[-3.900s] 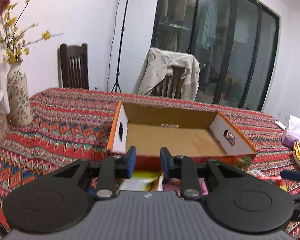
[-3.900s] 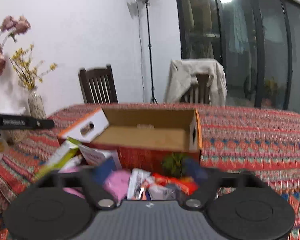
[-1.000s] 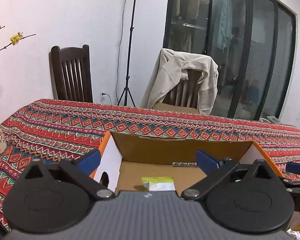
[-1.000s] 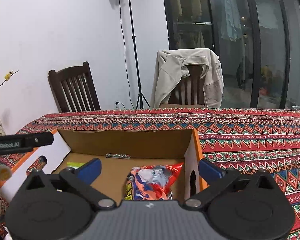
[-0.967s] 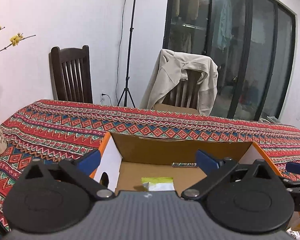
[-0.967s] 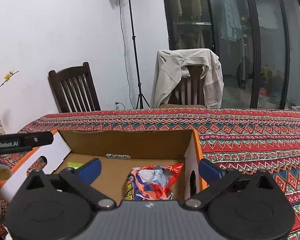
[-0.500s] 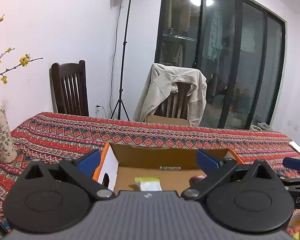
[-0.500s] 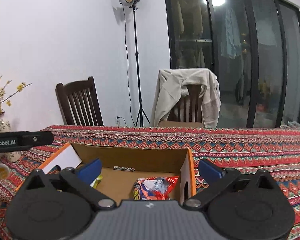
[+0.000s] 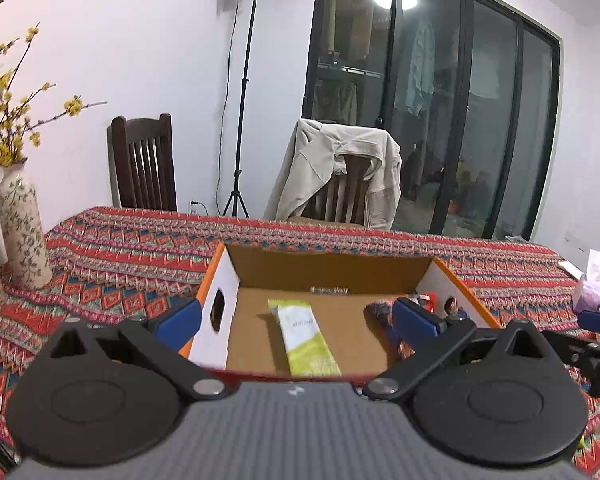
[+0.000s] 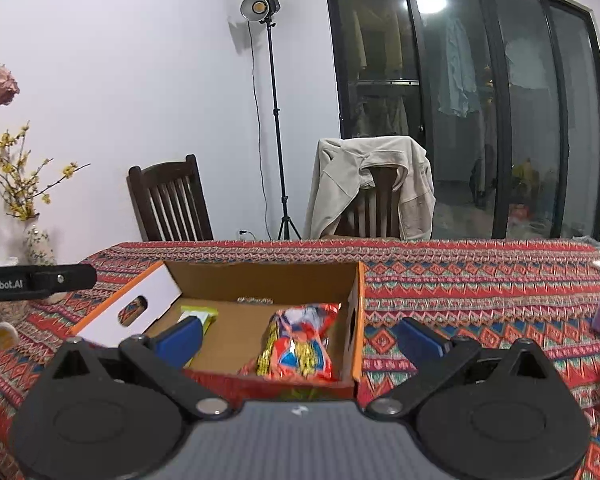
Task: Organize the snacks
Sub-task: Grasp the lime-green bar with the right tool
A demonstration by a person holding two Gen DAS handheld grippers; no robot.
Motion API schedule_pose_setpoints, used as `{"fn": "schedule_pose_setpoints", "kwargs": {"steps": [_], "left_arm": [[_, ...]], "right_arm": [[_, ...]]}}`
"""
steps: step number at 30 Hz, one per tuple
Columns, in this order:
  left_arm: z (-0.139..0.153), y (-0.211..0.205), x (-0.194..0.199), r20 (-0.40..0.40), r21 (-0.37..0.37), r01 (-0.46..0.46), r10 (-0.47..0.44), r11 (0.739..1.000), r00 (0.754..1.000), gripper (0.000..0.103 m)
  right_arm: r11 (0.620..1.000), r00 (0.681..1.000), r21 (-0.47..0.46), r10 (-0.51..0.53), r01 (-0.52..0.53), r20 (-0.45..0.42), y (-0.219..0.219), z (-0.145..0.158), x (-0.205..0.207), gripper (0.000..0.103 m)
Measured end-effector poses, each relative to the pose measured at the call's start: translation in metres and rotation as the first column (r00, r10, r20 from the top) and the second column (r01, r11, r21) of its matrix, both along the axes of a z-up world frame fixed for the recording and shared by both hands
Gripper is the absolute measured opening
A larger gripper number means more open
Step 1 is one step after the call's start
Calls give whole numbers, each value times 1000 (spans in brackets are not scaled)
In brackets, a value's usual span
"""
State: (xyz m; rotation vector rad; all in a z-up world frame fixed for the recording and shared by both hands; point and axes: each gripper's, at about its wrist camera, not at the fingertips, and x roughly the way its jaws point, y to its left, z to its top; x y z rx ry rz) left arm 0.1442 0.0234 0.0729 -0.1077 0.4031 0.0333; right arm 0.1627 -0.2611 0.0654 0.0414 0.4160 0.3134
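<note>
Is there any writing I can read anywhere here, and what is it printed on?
"enRobot.AI": white letters on the black bar of the left gripper, seen at the left edge of the right wrist view; the first letter is cut off by the frame.
Green packet in the cardboard box: a small dark word, too blurred to read.
Red and blue snack bag: printing too blurred to read.

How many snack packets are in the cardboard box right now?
2: a green packet lying left of centre on the floor of the cardboard box, and a red-orange packet against its right wall. Others may be hidden below the near wall.
</note>
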Motion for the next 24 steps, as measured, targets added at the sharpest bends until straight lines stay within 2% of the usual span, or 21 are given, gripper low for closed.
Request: {"fn": "schedule_pose_setpoints", "kwargs": {"steps": [8, 12, 15, 21, 24], "left_arm": [[-35, 7, -31, -47, -15, -22, 21, 1000, 999, 103], [-52, 12, -44, -85, -27, -40, 37, 999, 996, 103], [-61, 14, -52, -103, -10, -54, 53, 998, 993, 103], [-66, 13, -58, -130, 7, -58, 58, 998, 990, 103], [-67, 10, -58, -141, 12, -45, 46, 999, 989, 103]], "right_arm": [[1000, 1000, -17, 3, -3, -29, -27, -23, -42, 103], [999, 998, -31, -28, 26, -59, -44, -38, -60, 103], [998, 996, -54, -49, 44, -81, -55, -49, -69, 103], [992, 986, -103, -83, 69, -142, -75, -67, -71, 103], [994, 983, -105, -59, 41, -172, -81, -71, -66, 103]]}}
